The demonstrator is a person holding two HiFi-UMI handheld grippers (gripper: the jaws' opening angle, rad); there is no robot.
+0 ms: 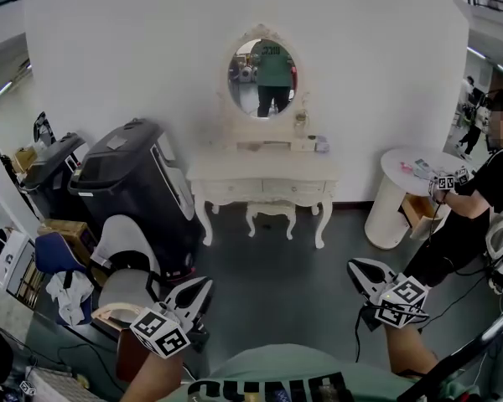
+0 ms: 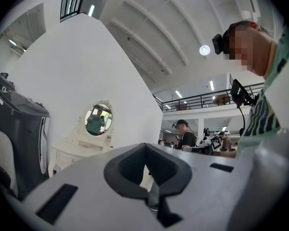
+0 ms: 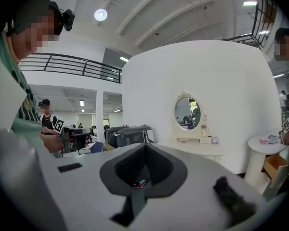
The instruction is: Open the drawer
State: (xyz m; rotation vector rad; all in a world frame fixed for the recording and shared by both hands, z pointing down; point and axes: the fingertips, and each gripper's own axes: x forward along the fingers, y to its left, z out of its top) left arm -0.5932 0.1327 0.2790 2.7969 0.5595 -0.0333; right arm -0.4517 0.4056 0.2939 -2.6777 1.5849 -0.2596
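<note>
A white dressing table (image 1: 264, 174) stands against the far wall under an oval mirror (image 1: 264, 71). Its two front drawers (image 1: 233, 189) look pushed in. Both grippers hang low and close to me, far from the table. The left gripper (image 1: 203, 287) is at the lower left, jaws together and empty. At the lower right, the right gripper (image 1: 354, 266) also has its jaws together with nothing between them. In the left gripper view the left gripper (image 2: 145, 146) points level, with the dressing table (image 2: 72, 153) far off to its left. The right gripper (image 3: 145, 146) faces the dressing table (image 3: 195, 148).
A big black machine (image 1: 130, 182) and a white chair (image 1: 126, 258) stand left of the dressing table. To the right another person (image 1: 478, 199) with grippers works at a round white table (image 1: 407, 191) whose wooden drawer (image 1: 419, 210) is pulled out. Grey floor lies between me and the dressing table.
</note>
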